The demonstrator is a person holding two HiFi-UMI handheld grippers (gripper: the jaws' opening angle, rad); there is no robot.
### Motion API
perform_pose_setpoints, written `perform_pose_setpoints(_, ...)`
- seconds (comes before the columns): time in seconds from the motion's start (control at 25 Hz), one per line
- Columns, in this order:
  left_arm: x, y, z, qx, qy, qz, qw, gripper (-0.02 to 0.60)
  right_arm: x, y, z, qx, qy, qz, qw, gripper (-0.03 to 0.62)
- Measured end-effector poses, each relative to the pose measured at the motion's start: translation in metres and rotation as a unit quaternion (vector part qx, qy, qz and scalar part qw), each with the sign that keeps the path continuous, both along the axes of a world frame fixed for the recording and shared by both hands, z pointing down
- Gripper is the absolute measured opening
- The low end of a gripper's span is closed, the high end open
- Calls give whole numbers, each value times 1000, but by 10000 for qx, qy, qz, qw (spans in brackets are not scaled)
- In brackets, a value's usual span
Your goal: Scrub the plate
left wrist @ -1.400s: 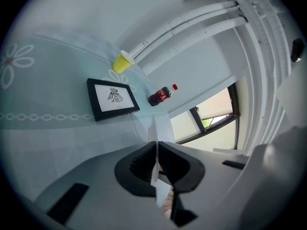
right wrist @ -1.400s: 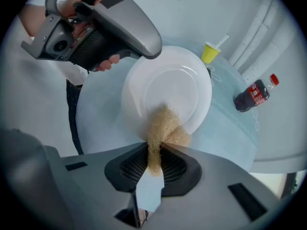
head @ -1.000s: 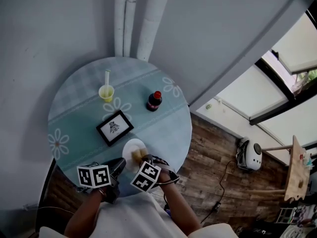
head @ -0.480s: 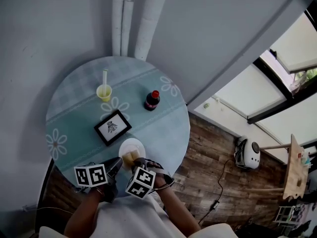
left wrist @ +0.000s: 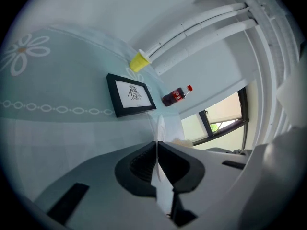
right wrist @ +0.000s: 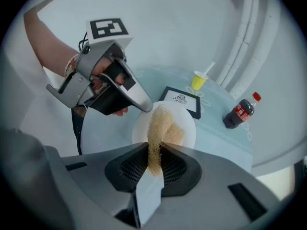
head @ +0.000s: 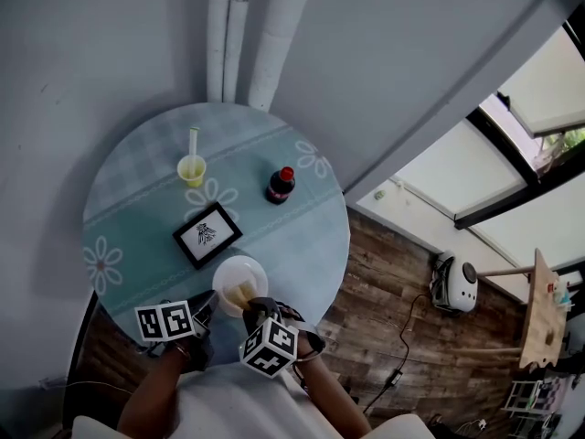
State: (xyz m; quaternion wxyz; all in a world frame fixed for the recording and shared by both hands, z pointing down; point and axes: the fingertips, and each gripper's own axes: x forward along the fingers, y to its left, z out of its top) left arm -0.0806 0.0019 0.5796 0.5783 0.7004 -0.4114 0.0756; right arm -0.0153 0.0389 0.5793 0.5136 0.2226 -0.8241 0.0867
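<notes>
The left claw (head: pixel 209 304) pinches the rim of the white plate (head: pixel 230 273) at the near edge of the table (head: pixel 302 219) so that we can steady it, while our right claw (right wrist: pixel 154 158), clamped on a tan scrub pad (right wrist: pixel 161 122), holds the pad against the plate's face.

Round table (head: pixel 302 236), covered with a pale blue-green cloth bearing white daisy prints and a checked band. Three items stand directly on it, all beyond the fingers (left wrist: pixel 136 169) of the left gripper (left wrist: pixel 157 144).

- Black picture frame (head: pixel 204 234): nearest, just ahead of the fingertips.
- Yellow cup (head: pixel 192 169) with straw: farther out, behind the frame.
- Red-capped cola bottle (head: pixel 280 186): upright, ahead and right of the fingers, well apart from the cup.

The plate (head: pixel 252 268) sits between those fingers; contact with the tabletop cannot be determined.
</notes>
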Motion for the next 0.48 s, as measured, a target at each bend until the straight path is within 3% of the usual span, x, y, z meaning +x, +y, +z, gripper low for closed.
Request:
perform_pose_setpoints(0.2,-2,3,8,-116,50,-82,9999,18,8,-8,-14,1,-730,713,9948,69)
perform_pose_setpoints(0.36,-6,3,14,-165,-8,-151,9997,18,15,-9,-19,-78,-1031,1073,9888,69)
perform_pose_setpoints(0.48,-8,4,20,-248,4,-214,9995,18,22,-9,-21,-228,-1388,1444,9795,69)
